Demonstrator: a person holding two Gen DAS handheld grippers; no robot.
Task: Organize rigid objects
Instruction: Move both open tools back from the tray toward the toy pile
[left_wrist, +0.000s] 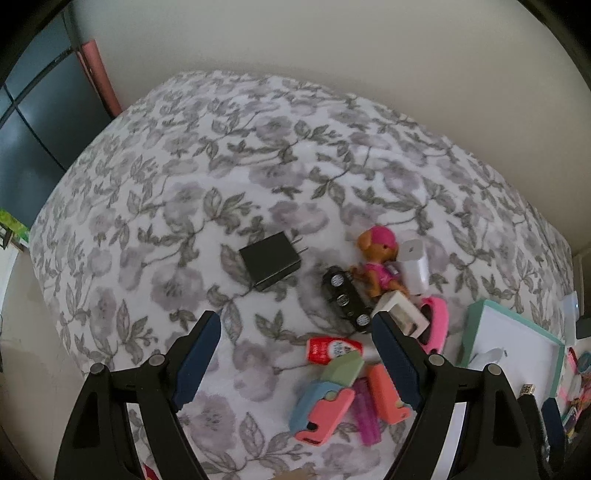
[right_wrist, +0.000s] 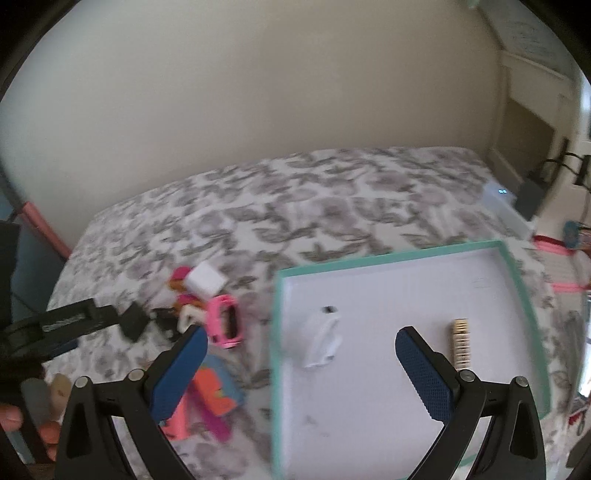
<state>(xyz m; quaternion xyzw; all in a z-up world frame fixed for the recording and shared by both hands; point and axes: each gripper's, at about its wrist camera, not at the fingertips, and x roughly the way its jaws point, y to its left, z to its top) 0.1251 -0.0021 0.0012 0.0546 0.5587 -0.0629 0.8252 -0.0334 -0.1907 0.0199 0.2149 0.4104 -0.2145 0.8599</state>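
A heap of small rigid objects lies on the floral bedspread: a black charger block, a black toy car, a dog figure in pink, a white charger, a pink toy vehicle, a red tube and pastel blocks. My left gripper is open and empty, held above the heap. A teal-rimmed white tray holds a white piece and a gold-and-white strip. My right gripper is open and empty over the tray's front left.
The bedspread meets a beige wall behind. A white device with lit dots sits at the bed's far right edge. The left gripper shows as a black shape at the left of the right wrist view. Clutter lies right of the tray.
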